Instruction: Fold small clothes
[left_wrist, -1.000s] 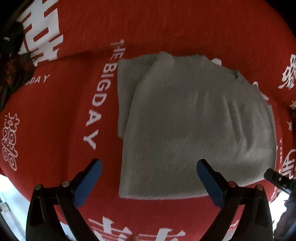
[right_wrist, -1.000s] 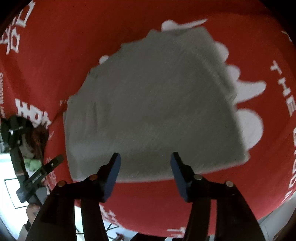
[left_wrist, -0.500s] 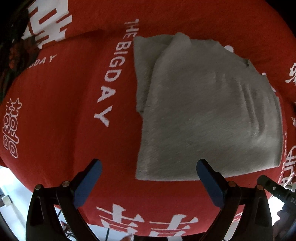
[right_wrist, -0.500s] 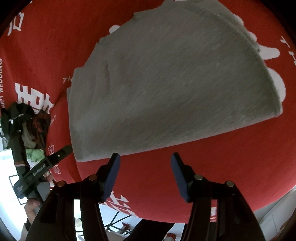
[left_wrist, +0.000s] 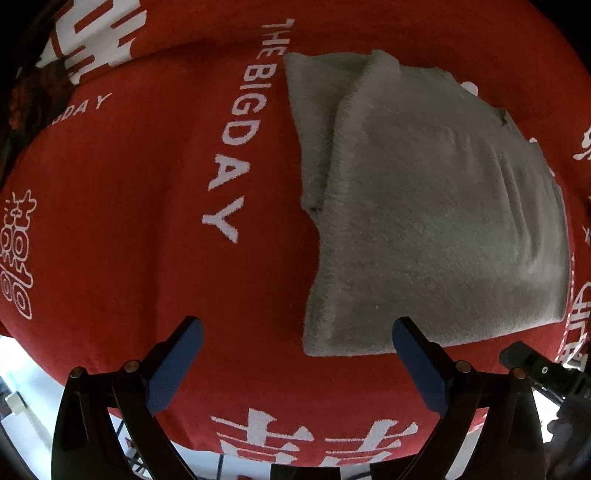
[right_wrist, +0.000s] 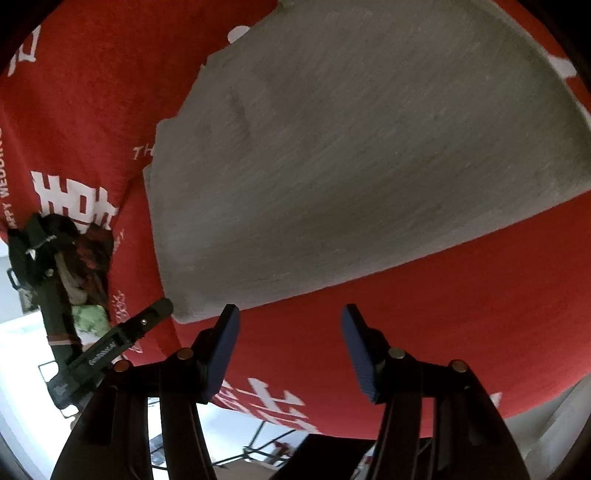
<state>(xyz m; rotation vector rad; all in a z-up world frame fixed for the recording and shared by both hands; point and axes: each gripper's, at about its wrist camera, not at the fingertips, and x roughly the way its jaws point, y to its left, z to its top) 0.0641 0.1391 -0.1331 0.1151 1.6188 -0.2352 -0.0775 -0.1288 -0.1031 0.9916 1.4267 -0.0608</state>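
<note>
Red tablecloth (left_wrist: 129, 221) over table, printed white: "THE BIGDAY" legible in left wrist view, large Chinese characters near front edge; "WEDDING" partly legible at left margin of right wrist view.

Folded grey garment (left_wrist: 424, 221) flat on cloth, fuzzy knit, narrower layer protruding along its left side. Same garment (right_wrist: 351, 166) fills upper right wrist view, near edge curved, surface smooth.

Left gripper (left_wrist: 295, 362) above cloth, blue pads wide apart, empty; right pad (left_wrist: 417, 365) over near edge of garment, contact not determinable. Right gripper (right_wrist: 290, 343) short of garment's near edge, jaws partly apart, empty. Left gripper's finger (right_wrist: 122, 339) just beside garment's near-left corner.

No containers seen. Dark clutter (right_wrist: 77, 266) at table's left edge, not identifiable.
</note>
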